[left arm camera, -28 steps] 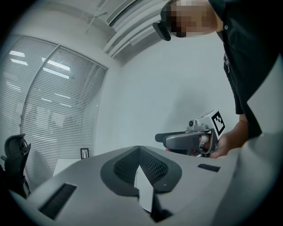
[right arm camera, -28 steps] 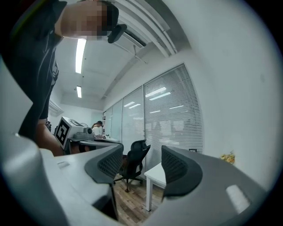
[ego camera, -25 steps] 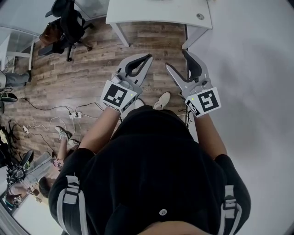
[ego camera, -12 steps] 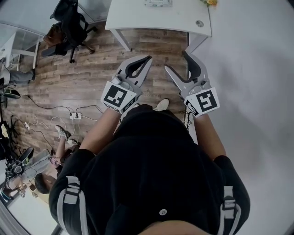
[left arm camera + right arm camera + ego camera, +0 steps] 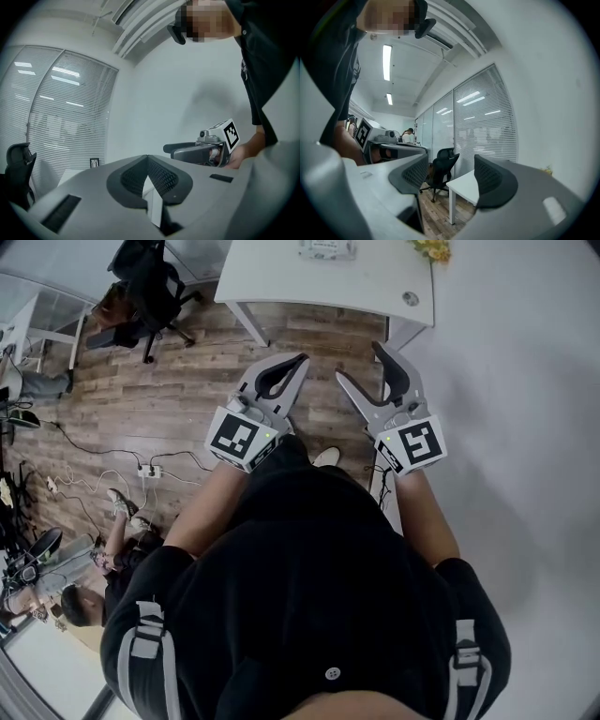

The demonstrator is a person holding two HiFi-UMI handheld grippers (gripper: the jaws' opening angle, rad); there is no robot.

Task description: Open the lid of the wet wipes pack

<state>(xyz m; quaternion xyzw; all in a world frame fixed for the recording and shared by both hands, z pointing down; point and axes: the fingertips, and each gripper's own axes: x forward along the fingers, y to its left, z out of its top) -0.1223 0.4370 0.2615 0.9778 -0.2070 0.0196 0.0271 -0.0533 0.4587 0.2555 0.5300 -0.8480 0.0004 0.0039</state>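
The wet wipes pack [image 5: 325,248] lies at the far top edge of the head view, on a white table [image 5: 281,277]; only part of it shows. Both grippers are held level in front of the person's body, well short of the table. My left gripper [image 5: 302,360] is shut with its fingertips meeting and nothing between them, as the left gripper view also shows [image 5: 147,157]. My right gripper [image 5: 358,362] stands open and empty, and in the right gripper view [image 5: 451,161] the table [image 5: 466,183] shows between its jaws.
A black office chair [image 5: 145,282] stands left of the table on the wood floor. Yellow flowers [image 5: 431,249] sit on the table's right end. A power strip with cables [image 5: 150,470] lies on the floor at left. A white wall runs along the right. Another person sits at lower left [image 5: 56,592].
The table has slid down into the head view and the wipes pack has come into sight at the top edge. Both grippers keep the same pose ahead of the body.
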